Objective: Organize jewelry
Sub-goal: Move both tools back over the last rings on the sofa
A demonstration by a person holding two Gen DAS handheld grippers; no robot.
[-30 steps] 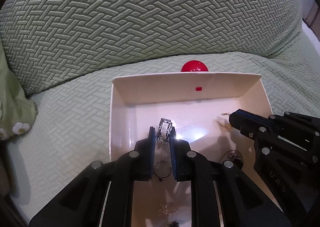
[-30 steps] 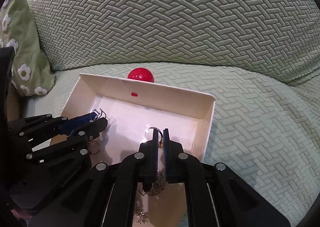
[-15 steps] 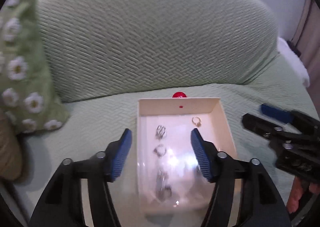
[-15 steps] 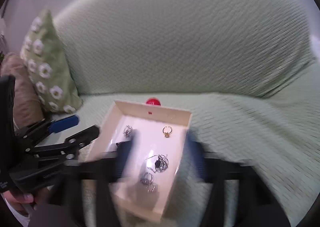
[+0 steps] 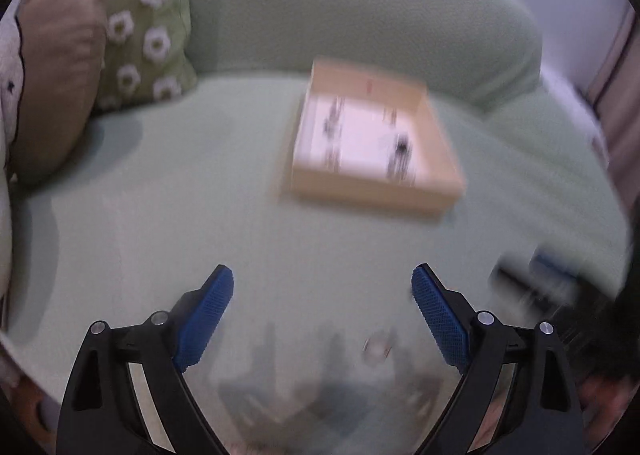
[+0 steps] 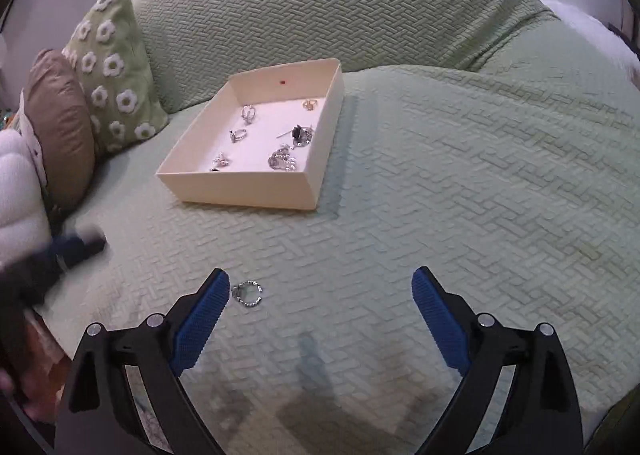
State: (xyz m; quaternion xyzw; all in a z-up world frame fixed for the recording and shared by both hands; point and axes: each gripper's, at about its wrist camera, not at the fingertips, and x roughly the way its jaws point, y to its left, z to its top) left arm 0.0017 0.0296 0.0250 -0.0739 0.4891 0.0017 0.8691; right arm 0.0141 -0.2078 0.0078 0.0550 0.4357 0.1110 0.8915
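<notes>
A cream box (image 6: pixel 248 187) sits on the green sofa seat and holds several small silver pieces and a gold ring (image 6: pixel 310 104). The box shows blurred in the left wrist view (image 5: pixel 376 191). A silver beaded ring (image 6: pixel 248 293) lies loose on the seat, close to my right gripper's left fingertip. My right gripper (image 6: pixel 320 287) is open and empty, well back from the box. My left gripper (image 5: pixel 322 285) is open and empty too, and shows blurred at the left of the right wrist view (image 6: pixel 76 247). A faint ring (image 5: pixel 378 347) lies between the left fingers.
A green flower pillow (image 6: pixel 116 71) and a brown cushion (image 6: pixel 60 127) lean at the left of the seat. The sofa back (image 6: pixel 340 3) rises behind the box. A white fluffy thing (image 6: pixel 18 191) sits at the far left.
Both grippers let go of their pieces in the box, opened wide and drew back toward the front of the seat. The left view is blurred with motion.
</notes>
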